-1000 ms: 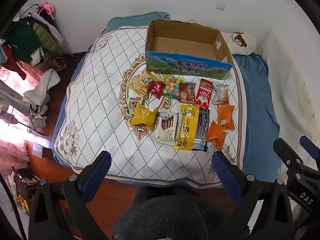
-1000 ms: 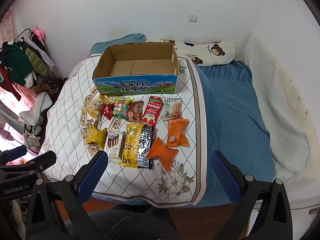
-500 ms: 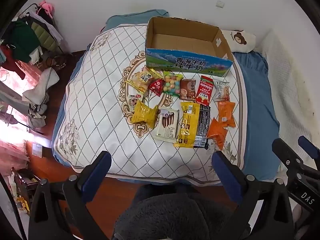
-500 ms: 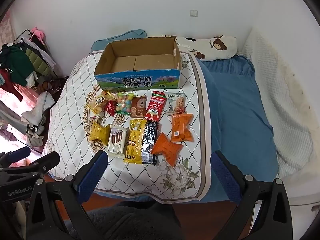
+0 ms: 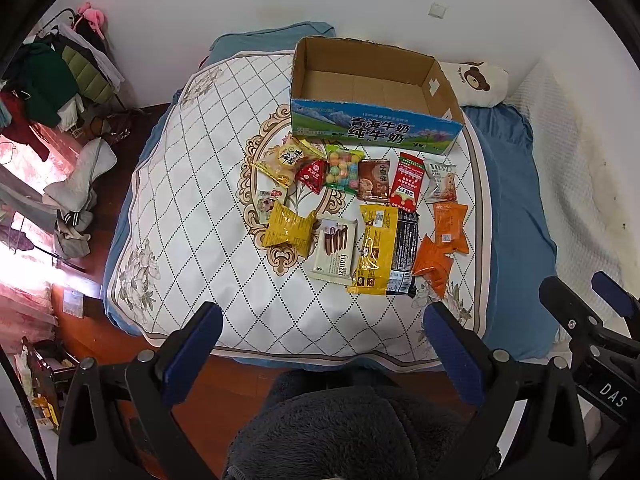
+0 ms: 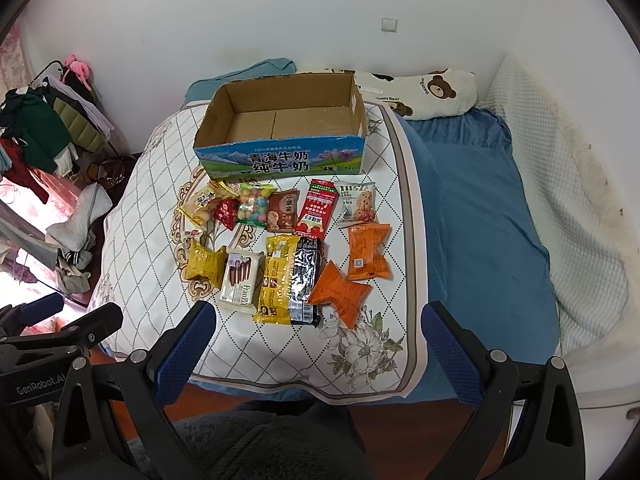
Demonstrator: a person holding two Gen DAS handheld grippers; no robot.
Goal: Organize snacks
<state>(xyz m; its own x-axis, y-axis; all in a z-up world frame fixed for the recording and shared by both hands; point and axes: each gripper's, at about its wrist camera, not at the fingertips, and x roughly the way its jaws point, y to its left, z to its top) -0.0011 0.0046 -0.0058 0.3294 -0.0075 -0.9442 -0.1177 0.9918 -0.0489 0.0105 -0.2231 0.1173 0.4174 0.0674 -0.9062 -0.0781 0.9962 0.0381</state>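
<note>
Here's the bed, blue sheet along its right side, with a white quilt spread over the left and middle. At the quilt's far edge sits the box, open-topped, nothing inside, blue printed front facing us. Just in front of it lie the snacks, in two loose rows near the quilt's middle and right edge. Far row: a pale yellow pack, a small red pack, a bag of coloured balls, a brown pack, a red stick pack and a silver cookie pack. Near row: a yellow pouch, a white wafer pack, a long yellow-and-black pack, and two orange packs touching at the right. The left gripper hangs over the quilt's near edge, fingers spread wide, nothing between them. The right gripper hovers beside it, likewise spread and empty. Both are well short of the snacks.
</note>
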